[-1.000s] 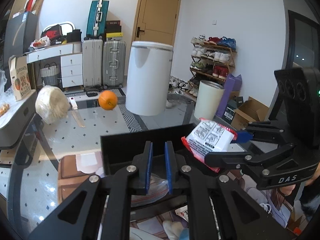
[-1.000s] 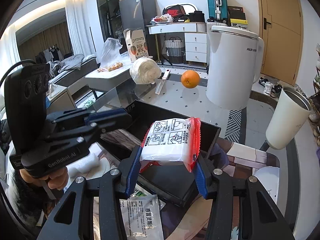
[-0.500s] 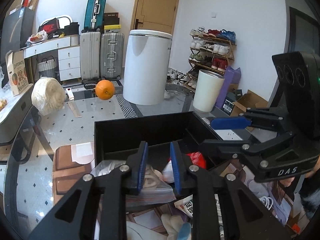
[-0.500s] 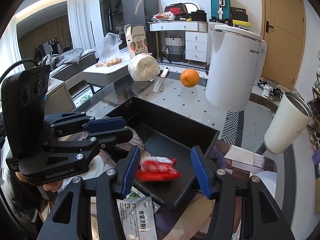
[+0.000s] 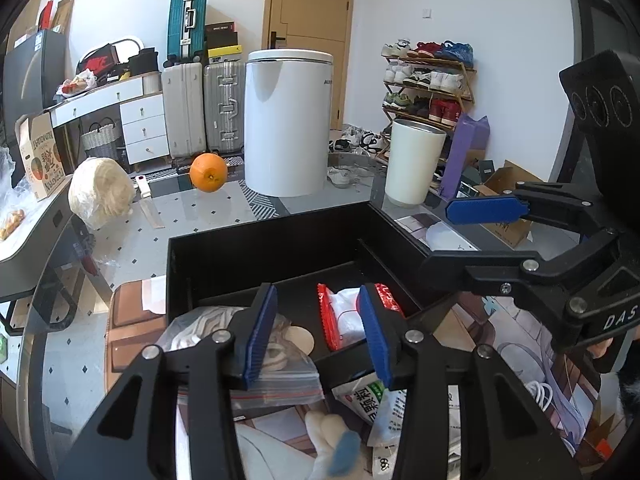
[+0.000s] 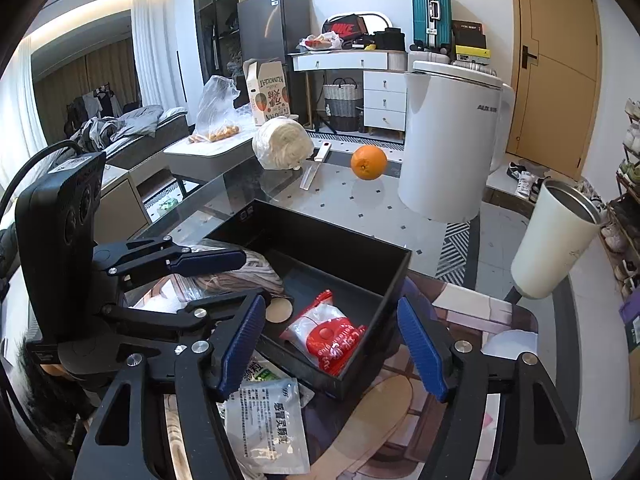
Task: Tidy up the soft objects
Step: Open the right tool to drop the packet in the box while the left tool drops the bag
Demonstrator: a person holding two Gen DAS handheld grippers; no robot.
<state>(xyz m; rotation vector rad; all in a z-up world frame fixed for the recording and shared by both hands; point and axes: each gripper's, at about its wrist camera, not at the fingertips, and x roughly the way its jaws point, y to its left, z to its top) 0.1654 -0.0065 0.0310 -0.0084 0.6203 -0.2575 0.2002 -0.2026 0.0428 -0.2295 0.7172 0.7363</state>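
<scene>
A black open box (image 6: pixel 320 226) (image 5: pixel 256 256) sits on the glass table. A red and white soft packet (image 6: pixel 330 336) (image 5: pixel 344 314) lies inside it at the near side. A clear zip bag of folded cloth (image 5: pixel 276 372) (image 6: pixel 236 270) rests over the box's left part. My right gripper (image 6: pixel 334 348) is open and empty above the packet. My left gripper (image 5: pixel 318 334) is open and empty over the box's near edge, above the zip bag. A white medicine sachet (image 6: pixel 270 424) (image 5: pixel 372 400) lies on the table before the box.
On the table behind the box stand a white kettle (image 5: pixel 288 120) (image 6: pixel 450 140), an orange (image 5: pixel 208 172) (image 6: pixel 369 162), a wrapped white bundle (image 5: pixel 100 192) (image 6: pixel 282 142), a knife (image 5: pixel 150 210) and a white cup (image 5: pixel 414 160) (image 6: pixel 554 240). A printed mat (image 6: pixel 472 312) lies under the box.
My right gripper opened and let go of the red and white packet, which dropped into the black box. My left gripper opened wider and moved lower toward the box.
</scene>
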